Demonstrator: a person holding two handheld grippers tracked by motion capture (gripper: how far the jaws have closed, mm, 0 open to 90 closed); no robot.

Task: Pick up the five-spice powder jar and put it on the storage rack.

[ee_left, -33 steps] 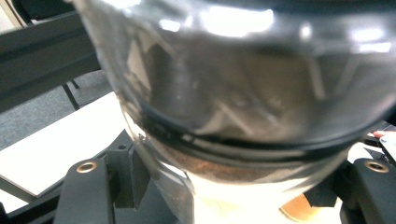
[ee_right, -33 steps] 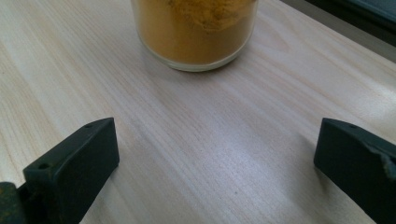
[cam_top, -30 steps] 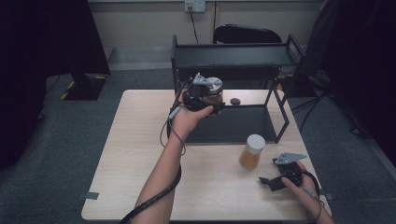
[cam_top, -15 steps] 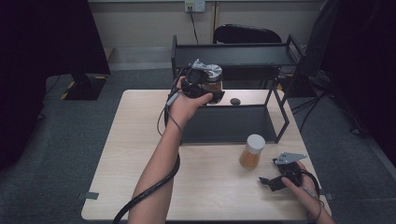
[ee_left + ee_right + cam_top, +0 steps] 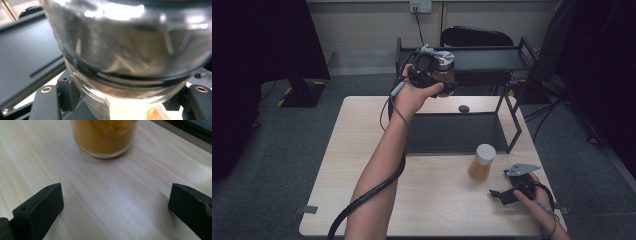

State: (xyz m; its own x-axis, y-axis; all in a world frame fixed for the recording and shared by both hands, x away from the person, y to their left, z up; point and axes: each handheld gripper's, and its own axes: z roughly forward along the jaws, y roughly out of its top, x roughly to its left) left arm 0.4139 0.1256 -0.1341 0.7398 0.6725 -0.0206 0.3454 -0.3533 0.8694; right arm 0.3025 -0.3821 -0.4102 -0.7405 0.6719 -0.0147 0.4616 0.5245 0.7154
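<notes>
1. the left gripper is clamped on a glass jar with a silver lid, holding it up in the air in front of the top tier of the black rack.
2. in the left gripper view the jar sits pinched between the two black jaws, pads pressing its sides; brown contents show low in the glass.
3. the jar is tilted, lid facing up and toward the camera in the high view, and it is above the rack's lower tray, near the rack's left end.
4. the person's left forearm reaches from the bottom edge up to the rack, with the gripper's black cable looping beside it.
5. a second jar, white lid and orange powder inside, stands upright on the bench just in front of the rack's right front leg.
6. the right gripper rests low at the bench, in front of the rack and just right of the orange jar, apart from it.
7. its jaws stand wide apart with nothing between them; in the right gripper view the orange jar is ahead of the fingertips, not touched.
8. a small dark round thing lies on the bench behind the rack's lower tray.
</notes>
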